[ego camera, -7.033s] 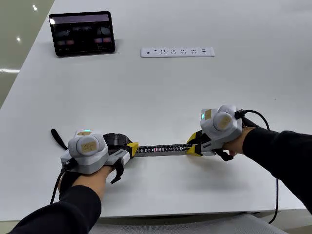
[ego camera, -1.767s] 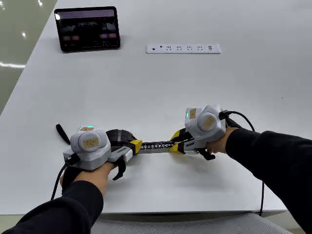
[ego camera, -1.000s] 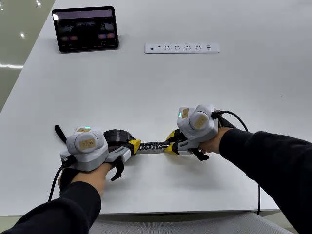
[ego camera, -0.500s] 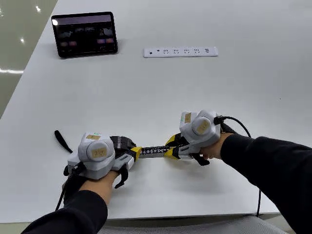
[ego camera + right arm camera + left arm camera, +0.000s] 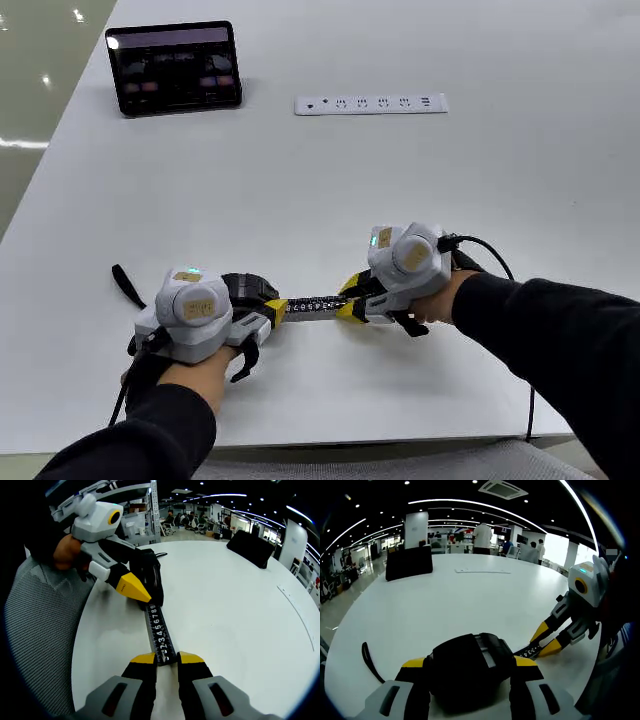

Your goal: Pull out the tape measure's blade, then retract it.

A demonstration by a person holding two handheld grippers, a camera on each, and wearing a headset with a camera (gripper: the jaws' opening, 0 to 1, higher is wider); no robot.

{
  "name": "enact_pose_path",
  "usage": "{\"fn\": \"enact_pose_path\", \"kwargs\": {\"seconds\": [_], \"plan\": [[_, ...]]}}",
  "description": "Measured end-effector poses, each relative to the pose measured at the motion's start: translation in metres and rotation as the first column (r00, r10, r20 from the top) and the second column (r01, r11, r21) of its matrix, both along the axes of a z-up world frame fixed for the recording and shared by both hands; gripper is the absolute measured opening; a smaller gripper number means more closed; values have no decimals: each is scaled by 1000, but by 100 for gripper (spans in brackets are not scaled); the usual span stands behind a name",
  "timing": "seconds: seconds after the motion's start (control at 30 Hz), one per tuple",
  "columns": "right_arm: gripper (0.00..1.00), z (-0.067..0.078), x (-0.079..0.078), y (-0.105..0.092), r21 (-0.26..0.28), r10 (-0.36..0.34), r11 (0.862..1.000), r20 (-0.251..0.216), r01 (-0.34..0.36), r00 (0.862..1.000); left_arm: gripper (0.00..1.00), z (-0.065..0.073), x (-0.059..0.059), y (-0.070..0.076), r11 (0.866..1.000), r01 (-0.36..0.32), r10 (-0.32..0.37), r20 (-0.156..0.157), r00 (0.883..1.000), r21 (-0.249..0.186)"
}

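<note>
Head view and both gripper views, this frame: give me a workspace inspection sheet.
Surface: white table, no marks seen.
Job's things: tape measure case on the table; blade partly out, numbers up.
Clutter: tablet propped far left; power strip far centre.
Grippers: left gripper, jaws shut on the case; right gripper, jaws shut on the blade's end.
Cables: cable arcs from the right gripper; black strap left of the case.
Surroundings: open office, people far off.
</note>
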State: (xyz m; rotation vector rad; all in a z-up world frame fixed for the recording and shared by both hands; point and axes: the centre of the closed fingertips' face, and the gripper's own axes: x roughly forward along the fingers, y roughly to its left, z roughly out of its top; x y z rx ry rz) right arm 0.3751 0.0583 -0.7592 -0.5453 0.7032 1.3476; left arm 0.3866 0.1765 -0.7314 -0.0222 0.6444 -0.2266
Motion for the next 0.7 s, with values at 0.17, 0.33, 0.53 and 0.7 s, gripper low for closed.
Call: {"fn": "enact_pose_path", "kwargs": {"seconds": [0.17,0.33,0.53,0.7], "plan": [[11,0,0,3,5,0,1000,-9,0,1000,60,0,1,0,1000,6,-6,3,1000,-9],[11,0,-1,6,12,11,1000,-10,-11,1000,62,0,-1,-1,1000,8,-8,3,1000,-14],[11,-1,0,6,11,8,1000,-5,-8,1000,63,0,-1,-1,1000,-13,13,-3,1000,-18],[11,-1,0,7,12,-3,1000,-5,4,1000,64,2,0,0,997,-56,55,-18,998,-50]]}}
